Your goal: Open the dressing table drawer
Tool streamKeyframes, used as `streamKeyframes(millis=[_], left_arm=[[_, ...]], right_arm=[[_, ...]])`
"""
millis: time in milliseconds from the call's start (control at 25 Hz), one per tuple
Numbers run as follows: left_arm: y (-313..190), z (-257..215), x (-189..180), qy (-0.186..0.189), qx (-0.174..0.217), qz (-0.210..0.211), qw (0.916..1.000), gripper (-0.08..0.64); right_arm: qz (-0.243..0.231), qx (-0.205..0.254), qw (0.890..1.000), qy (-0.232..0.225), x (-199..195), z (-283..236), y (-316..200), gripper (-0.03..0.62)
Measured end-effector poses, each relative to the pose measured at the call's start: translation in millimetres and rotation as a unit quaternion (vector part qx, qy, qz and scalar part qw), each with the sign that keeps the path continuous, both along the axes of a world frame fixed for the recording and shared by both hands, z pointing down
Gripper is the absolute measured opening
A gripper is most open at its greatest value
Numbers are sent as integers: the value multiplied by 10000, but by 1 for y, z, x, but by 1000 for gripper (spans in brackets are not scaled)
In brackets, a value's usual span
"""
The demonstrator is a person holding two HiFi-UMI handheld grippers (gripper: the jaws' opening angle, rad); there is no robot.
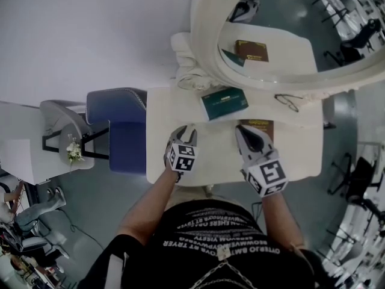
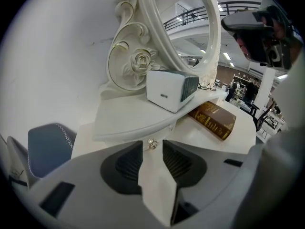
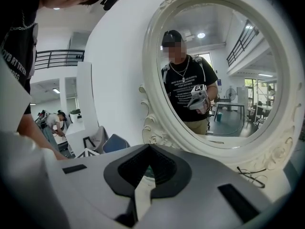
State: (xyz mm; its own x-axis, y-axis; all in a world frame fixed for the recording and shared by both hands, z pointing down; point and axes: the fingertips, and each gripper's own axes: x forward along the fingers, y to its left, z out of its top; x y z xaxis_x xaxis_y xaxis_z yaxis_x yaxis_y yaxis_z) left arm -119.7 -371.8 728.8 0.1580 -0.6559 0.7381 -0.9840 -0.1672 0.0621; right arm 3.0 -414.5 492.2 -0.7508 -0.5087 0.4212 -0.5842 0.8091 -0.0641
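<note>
Drawer knob (image 2: 152, 145) at tips of parted left tongs (image 2: 152, 141); right tongs (image 3: 150, 147) closed together

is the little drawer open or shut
Looks shut: its knob sits tucked under the shelf edge, between the left gripper's open jaws.

White print lines on black shirt (image 1: 222, 233), upside down, not legible, gilt lettering on brown book (image 2: 213, 119), too blurred to read

Shelf lip (image 2: 128, 124) (an overhang) above drawer knob (image 2: 151, 144)
</note>
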Motion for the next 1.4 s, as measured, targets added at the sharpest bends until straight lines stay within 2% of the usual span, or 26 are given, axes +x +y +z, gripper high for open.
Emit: streamKeyframes(millis=[280, 680, 1000, 1160, 1400], left_arm=[[-8, 19, 5, -7, -233, 32, 9997, 121], [-17, 35, 7, 62, -491, -263, 9984, 121], [-22, 36, 3, 138, -526, -533, 9971, 120], [-22, 37, 3, 73, -512, -546, 9972, 94], [-19, 37, 4, 28, -477, -565, 9973, 92]], right_arm=[[-62, 15, 10000, -16, -5, 0, -4, 2], [-81, 30, 10000, 33, 3, 2, -3, 2], [-34, 30, 10000, 73, 15, -3, 3, 2], [10, 41, 9999, 100, 25, -4, 9, 2], [66, 44, 9999, 92, 36, -6, 18, 2]])
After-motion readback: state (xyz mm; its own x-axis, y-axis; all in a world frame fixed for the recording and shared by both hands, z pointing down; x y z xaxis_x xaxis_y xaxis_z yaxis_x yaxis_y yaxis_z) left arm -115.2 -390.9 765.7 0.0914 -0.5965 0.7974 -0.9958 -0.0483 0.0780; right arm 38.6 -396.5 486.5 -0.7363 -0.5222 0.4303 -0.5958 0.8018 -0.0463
